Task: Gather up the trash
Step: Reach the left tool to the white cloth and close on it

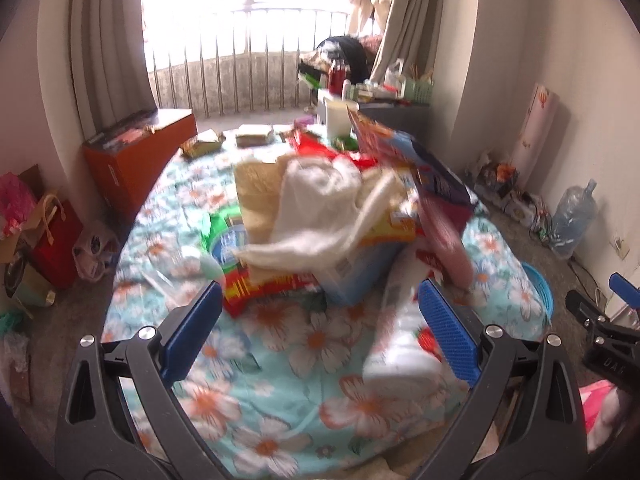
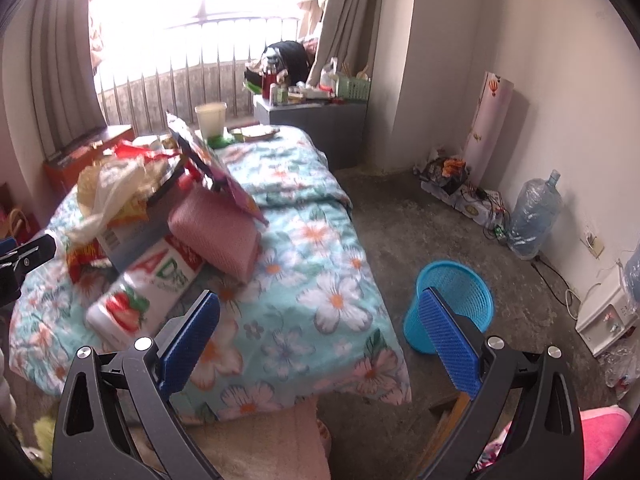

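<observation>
Your left gripper [image 1: 320,324] is spread wide with nothing between its blue pads, hovering above the flowered bedspread [image 1: 280,392]. Just ahead of it, beside the right-hand pad, lies a white strawberry-printed package [image 1: 400,344]. Beyond that sits a heap of trash in the middle of the bed: a crumpled white plastic bag [image 1: 316,204] draped over a beige cloth, red and yellow wrappers [image 1: 260,284], a pale blue box [image 1: 356,276] and a pink pouch [image 1: 448,240]. Your right gripper [image 2: 324,320] is likewise spread apart and holds nothing; it is poised over the bed's near right corner. Its right-hand pad overlaps a blue mesh wastebasket [image 2: 460,292], which stands upright on the bare floor just beside the bed. Farther off, a large water bottle [image 2: 532,220] leans near the right wall, and a cluttered grey cabinet [image 2: 316,116] stands near the curtained window.
</observation>
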Available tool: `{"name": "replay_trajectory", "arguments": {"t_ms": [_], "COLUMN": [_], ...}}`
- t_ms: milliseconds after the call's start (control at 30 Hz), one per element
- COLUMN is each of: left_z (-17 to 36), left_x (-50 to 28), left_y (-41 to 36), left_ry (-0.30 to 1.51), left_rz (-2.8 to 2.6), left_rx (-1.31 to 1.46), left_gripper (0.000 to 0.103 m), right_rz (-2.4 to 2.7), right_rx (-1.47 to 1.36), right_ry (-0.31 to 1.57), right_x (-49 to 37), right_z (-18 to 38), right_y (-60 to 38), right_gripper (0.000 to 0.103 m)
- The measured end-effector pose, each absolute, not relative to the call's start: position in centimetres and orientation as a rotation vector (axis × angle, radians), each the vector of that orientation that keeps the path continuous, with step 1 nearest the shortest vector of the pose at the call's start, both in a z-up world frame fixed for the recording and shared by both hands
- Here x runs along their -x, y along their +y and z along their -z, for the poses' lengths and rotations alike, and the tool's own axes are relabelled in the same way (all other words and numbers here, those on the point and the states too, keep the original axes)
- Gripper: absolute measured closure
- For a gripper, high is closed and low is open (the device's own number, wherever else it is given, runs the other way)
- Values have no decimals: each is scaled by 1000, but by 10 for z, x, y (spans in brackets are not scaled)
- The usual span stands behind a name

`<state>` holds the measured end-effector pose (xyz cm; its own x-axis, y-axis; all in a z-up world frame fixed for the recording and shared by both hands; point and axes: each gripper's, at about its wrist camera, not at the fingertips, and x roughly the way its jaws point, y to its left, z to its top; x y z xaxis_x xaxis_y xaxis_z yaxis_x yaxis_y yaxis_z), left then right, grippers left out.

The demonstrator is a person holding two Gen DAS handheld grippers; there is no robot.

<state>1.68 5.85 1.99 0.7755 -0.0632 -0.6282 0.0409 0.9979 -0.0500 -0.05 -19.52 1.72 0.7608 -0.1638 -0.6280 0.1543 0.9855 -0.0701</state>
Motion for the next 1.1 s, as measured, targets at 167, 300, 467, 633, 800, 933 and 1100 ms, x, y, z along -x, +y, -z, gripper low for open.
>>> {"name": "replay_trajectory", "arguments": {"t_ms": [167,300,467,633,800,933,1100], "left_z": [-20,-17,4,30,37,32,20], "left_x": [-23,-32,-56,-76,-82,-79,-79], "left_y": [67,61,48,33,38,44,61], "left_ry": [562,529,603,633,650,644,648], "left_rz": [162,218,259,191,219,251,286], "left_rx": [-38,-108,-203,-385,-397,-357,-252], "left_gripper": [9,19,38,54,79,90,97], "right_rz": [146,116,93,94,68,30,-25], "right_rx": [26,-15,-51,-56,-73,-78,-64], "right_ry": [626,629,668,686,701,715,697], "right_x": [-14,-30,-44,-56,-66,-74,-78], "right_z": [-24,-24,-20,-18,-16,-14,-19], "right_y": [-186,-184,-183,-182,-181,-175,-160], "right_gripper": [6,6,6,6,6,6,7]}}
